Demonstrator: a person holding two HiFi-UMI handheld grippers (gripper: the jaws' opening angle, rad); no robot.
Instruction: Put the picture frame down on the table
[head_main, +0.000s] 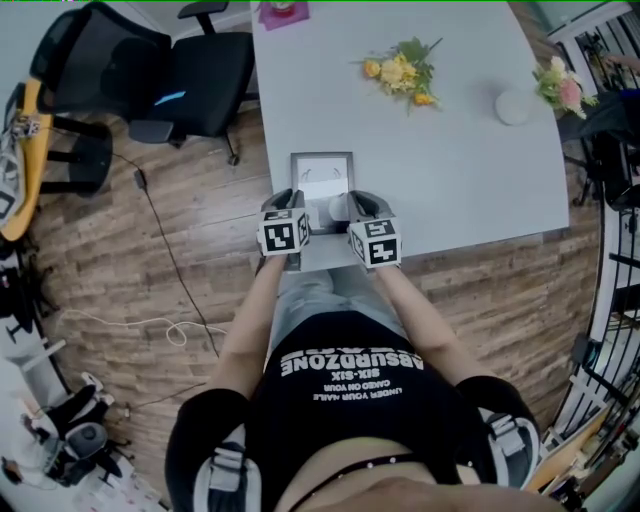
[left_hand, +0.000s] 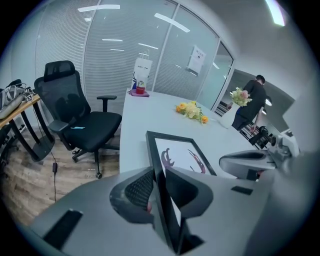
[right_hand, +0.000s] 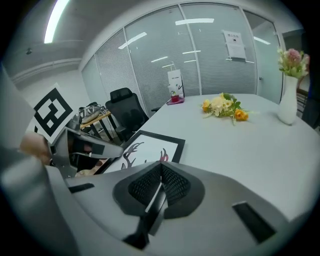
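The black picture frame (head_main: 321, 183), with a white mat and a dark antler-like drawing, is held over the grey table (head_main: 470, 180) near its front left corner. My left gripper (head_main: 294, 214) is shut on its left edge. My right gripper (head_main: 350, 212) is shut on its right edge. In the left gripper view the frame (left_hand: 181, 154) runs edge-on out of the gripper (left_hand: 159, 196), tilted slightly. In the right gripper view the frame (right_hand: 146, 149) lies low over the tabletop beyond the gripper (right_hand: 160, 186). Whether it touches the table I cannot tell.
A bunch of yellow flowers (head_main: 403, 71) lies mid-table. A white vase (head_main: 514, 106) with pink flowers stands at the right, and a pink item (head_main: 283, 12) sits at the far edge. A black office chair (head_main: 195, 78) stands left of the table. A person (left_hand: 252, 102) stands in the background.
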